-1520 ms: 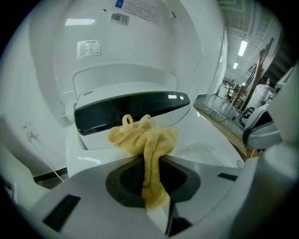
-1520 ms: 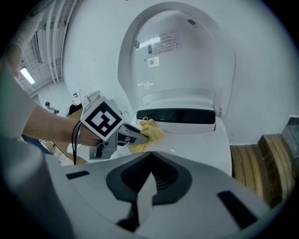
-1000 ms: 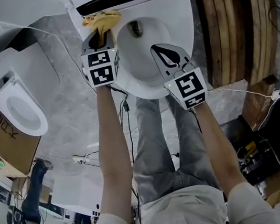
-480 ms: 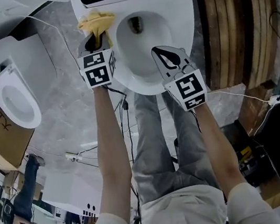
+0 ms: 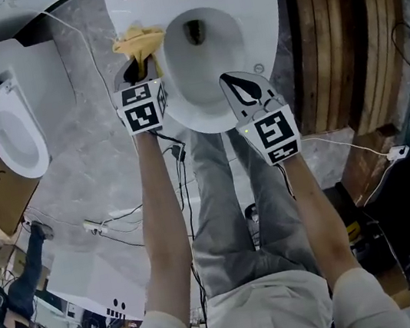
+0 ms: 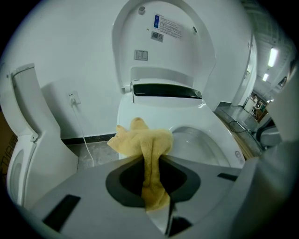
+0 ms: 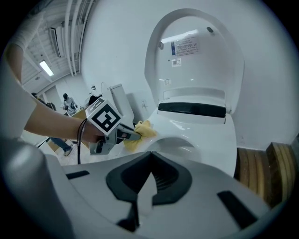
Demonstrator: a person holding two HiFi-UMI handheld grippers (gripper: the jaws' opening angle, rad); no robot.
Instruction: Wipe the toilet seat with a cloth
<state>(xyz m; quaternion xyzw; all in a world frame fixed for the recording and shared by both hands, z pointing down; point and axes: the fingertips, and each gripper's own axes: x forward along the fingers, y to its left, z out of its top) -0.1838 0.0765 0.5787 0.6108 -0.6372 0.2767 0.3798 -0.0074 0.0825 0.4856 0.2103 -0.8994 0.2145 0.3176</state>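
Where cloth [image 5: 139, 41] meets toilet seat [image 5: 209, 119], left claw [image 5: 139, 65] clamps it.

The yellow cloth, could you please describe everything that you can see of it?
The yellow cloth looks like soft terry fabric, crumpled into a loose bunch. One fold runs back as a narrow strip, pinched between the shut jaws of the left gripper. The rest spreads out beyond the jaw tips. It rests on the white toilet seat, at the bowl's left side and toward the back, near the raised lid. No stains or print show on it.
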